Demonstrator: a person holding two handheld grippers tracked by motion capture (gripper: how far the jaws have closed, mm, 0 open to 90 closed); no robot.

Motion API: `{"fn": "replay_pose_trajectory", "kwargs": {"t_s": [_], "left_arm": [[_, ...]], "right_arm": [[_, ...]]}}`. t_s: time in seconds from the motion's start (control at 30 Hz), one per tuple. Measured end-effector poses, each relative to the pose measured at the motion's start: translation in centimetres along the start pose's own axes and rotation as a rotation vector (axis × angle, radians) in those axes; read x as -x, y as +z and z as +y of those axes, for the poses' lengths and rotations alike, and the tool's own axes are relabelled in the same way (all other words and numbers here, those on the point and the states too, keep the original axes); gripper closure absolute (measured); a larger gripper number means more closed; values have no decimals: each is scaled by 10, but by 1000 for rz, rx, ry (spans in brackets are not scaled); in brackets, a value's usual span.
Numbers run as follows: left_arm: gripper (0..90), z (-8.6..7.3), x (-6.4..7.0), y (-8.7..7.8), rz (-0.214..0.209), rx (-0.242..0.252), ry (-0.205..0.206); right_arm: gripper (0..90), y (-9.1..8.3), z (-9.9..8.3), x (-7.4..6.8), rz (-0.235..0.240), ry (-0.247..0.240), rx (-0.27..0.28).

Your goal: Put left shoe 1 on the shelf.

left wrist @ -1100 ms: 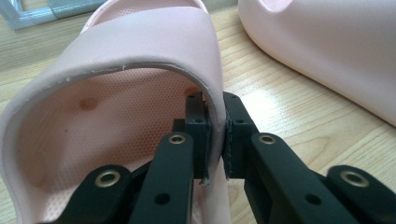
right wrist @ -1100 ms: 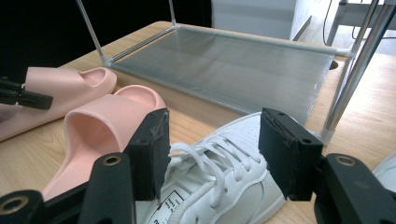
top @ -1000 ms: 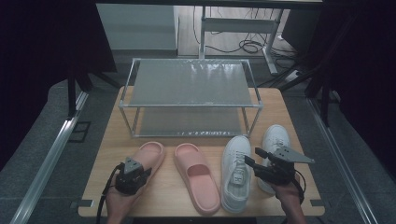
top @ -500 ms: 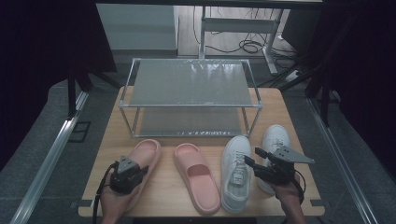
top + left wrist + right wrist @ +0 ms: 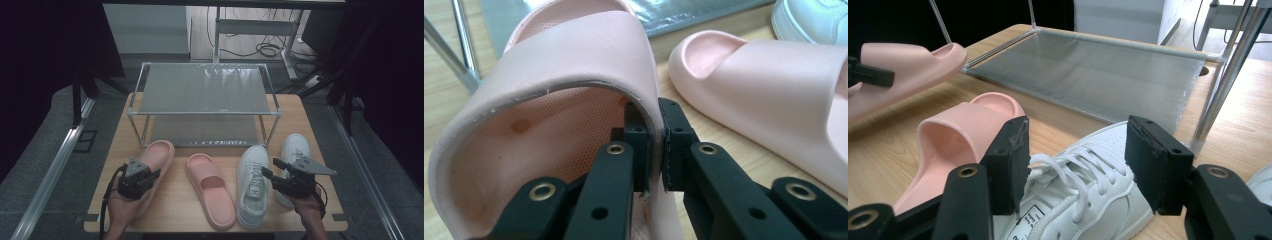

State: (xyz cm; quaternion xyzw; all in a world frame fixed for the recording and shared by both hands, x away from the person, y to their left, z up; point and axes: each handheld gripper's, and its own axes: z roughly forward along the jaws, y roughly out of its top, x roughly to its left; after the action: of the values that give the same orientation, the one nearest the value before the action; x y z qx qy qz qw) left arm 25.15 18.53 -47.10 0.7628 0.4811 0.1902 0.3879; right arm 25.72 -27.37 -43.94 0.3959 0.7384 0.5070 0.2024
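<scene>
Jaws of the left gripper (image 5: 653, 145) are pressed together on the side edge of the strap of a soft pink foam slide sandal (image 5: 554, 75), one jaw inside the strap and one outside. From the high view that gripper (image 5: 140, 175) sits over the heel half of this sandal (image 5: 157, 155) at the near-left of the light wooden table (image 5: 120, 150), the toe pointing toward a two-tier metal shoe rack with grey mesh shelves (image 5: 205, 90). In the right gripper view the toe appears raised off the wood. A second pink foam slide sandal (image 5: 210, 187) lies flat just beside it, toward the table's middle.

The right gripper (image 5: 1075, 167) has its jaws spread wide, one at each side of the laced upper of a white lace-up sneaker (image 5: 1088, 200), without clear contact. That sneaker (image 5: 252, 185) lies right of the second sandal, and another white sneaker (image 5: 294, 150) rests beyond it, partly hidden by the right gripper (image 5: 272, 175).
</scene>
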Motion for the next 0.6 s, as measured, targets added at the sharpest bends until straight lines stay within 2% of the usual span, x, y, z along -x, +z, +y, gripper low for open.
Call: {"fn": "replay_pose_trajectory", "kwargs": {"t_s": [0.33,0.6], "left_arm": [[849,22,-3,13,-8,3,8],[848,42,-7,30,-12,3,19]], "right_arm": [[432,1,-1,1,0,0,-2],[431,3,-1,0,1,-1,-8]]}}
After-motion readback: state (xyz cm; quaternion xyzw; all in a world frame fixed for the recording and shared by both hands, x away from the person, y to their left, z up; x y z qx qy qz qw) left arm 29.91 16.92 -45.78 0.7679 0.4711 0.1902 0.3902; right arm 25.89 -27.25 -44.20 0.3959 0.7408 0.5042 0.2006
